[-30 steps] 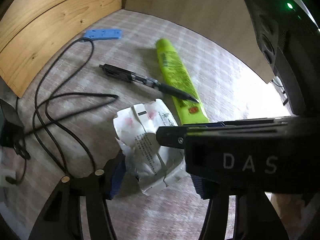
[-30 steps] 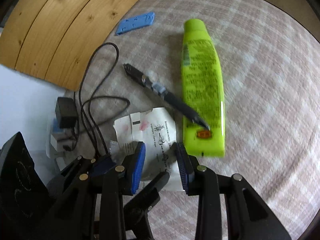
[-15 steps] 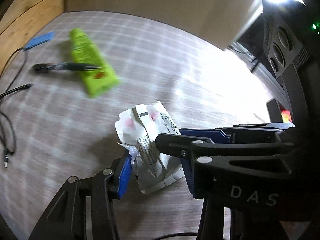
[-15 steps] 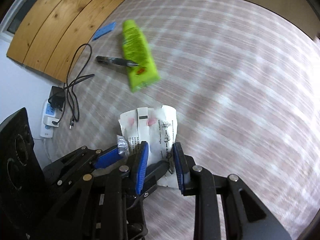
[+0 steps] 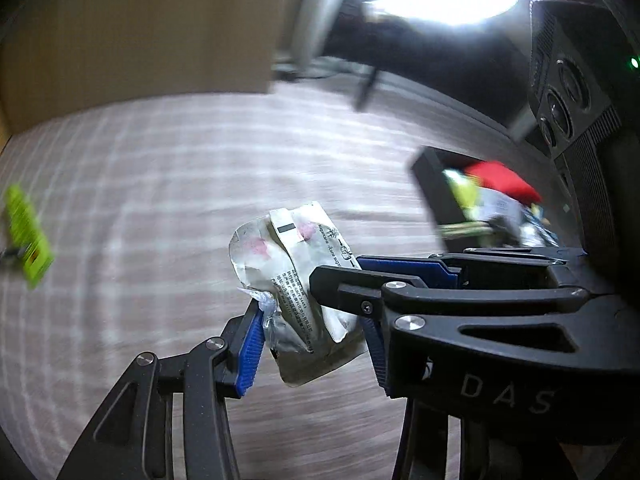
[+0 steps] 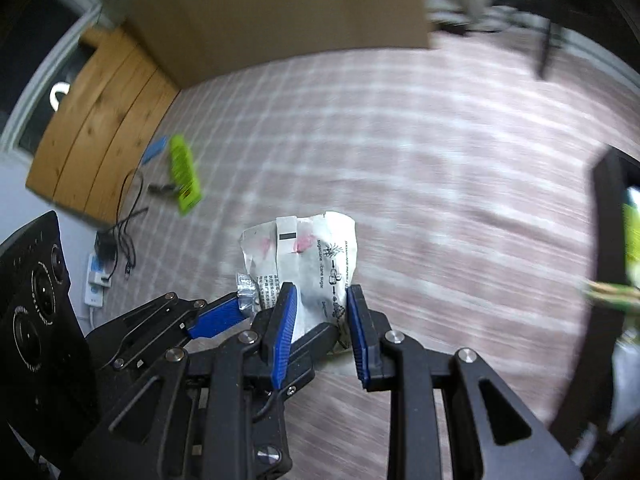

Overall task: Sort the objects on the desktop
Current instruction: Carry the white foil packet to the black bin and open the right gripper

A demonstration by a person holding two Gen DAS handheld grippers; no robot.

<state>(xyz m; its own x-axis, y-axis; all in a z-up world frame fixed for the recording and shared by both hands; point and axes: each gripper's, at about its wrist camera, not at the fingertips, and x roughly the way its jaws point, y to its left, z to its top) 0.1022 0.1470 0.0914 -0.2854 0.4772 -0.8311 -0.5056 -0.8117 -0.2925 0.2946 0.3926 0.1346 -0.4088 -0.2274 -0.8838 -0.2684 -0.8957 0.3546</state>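
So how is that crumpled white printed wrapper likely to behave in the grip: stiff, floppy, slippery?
The crumpled white printed wrapper looks thin and creased, so it probably flexes rather than holds its shape. It hangs above the checked tablecloth between the left gripper and the right gripper, so it seems light. Its glossy film may slip.

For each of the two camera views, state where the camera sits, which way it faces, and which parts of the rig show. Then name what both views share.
Left wrist: on the left gripper, facing forward along its fingers at the crumpled packet; the right gripper crosses in.
Right wrist: on the right gripper, facing the same packet; the left gripper intrudes.
Shared: packet, green tube, checked cloth.
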